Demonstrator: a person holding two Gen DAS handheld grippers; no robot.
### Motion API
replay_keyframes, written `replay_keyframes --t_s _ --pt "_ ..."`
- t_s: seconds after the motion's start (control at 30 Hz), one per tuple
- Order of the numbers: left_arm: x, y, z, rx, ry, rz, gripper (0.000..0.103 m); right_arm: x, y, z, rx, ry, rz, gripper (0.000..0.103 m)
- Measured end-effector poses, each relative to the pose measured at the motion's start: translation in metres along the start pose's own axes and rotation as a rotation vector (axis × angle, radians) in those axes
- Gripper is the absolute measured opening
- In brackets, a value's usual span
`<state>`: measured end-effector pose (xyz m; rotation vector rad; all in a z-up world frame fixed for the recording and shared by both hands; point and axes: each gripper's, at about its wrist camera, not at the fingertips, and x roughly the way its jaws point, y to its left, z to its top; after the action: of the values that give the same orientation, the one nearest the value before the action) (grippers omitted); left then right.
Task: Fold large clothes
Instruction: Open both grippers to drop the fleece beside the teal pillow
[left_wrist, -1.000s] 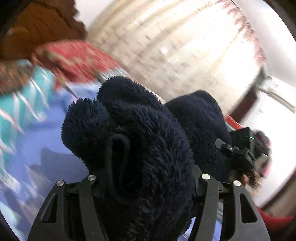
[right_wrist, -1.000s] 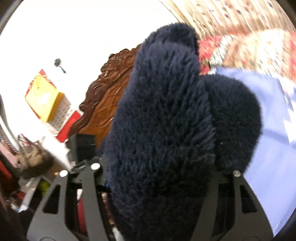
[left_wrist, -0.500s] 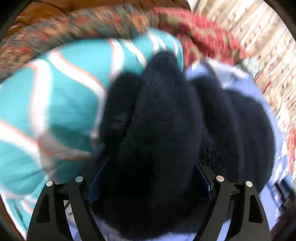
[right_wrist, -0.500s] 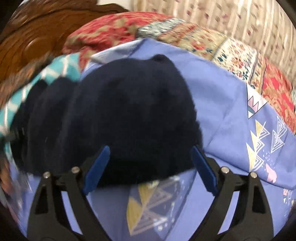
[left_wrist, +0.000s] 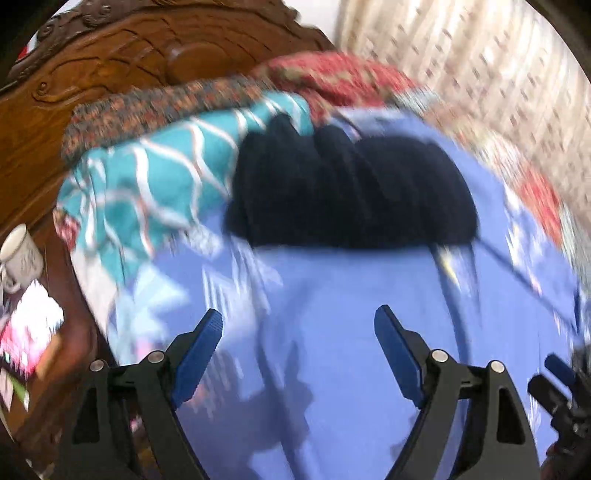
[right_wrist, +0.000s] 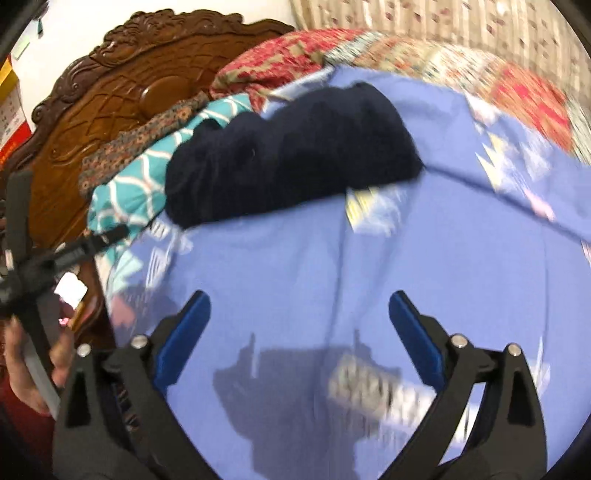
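Open blue bedsheet (right_wrist: 303, 266) is left ahead; passage beyond is blocked by the folded dark garment (right_wrist: 291, 147) and headboard (right_wrist: 110, 96).

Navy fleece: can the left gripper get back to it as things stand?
Probably yes. The left gripper is open and empty, and only bare blue sheet lies between it and the navy fleece. The teal pillow sits off to the side.

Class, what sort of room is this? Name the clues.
Most likely a bedroom: a carved dark wooden headboard, a periwinkle-blue patterned bedsheet and a teal wave-patterned pillow, with patterned curtains behind.
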<state>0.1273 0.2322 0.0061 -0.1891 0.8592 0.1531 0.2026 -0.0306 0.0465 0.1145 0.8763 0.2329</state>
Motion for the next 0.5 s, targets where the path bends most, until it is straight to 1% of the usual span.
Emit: replay_keyframes --t_s 0.07,0.13,0.2,0.3,0.37,0.43,0.5 --pt "-0.013 -0.011 -0.024 0.030 0.016 -0.003 0.100 -0.017 -0.008 -0.024 0.044 0.021 -0.008 0.095" --pt "-0.033 -0.025 -0.047 0.056 0.014 0.008 0.101 -0.036 -0.015 -0.051 0.094 0.046 -0.016 0.097" --pt "-0.050 -0.034 -0.061 0.072 0.008 0.027 0.102 -0.049 -0.019 -0.072 0.131 0.065 -0.037 0.097" --pt "-0.078 -0.045 -0.074 0.080 -0.022 0.030 0.103 -0.068 -0.020 -0.099 0.171 0.071 -0.028 0.097" --pt "-0.097 -0.050 -0.079 0.093 -0.047 0.035 0.103 -0.076 -0.017 -0.112 0.168 0.083 -0.012 0.097" --pt "-0.113 -0.055 -0.085 0.109 -0.070 0.047 0.104 -0.082 -0.011 -0.124 0.136 0.108 0.019 0.097" --pt "-0.122 -0.060 -0.089 0.125 -0.082 0.064 0.105 -0.088 -0.008 -0.130 0.118 0.115 0.024 0.097"
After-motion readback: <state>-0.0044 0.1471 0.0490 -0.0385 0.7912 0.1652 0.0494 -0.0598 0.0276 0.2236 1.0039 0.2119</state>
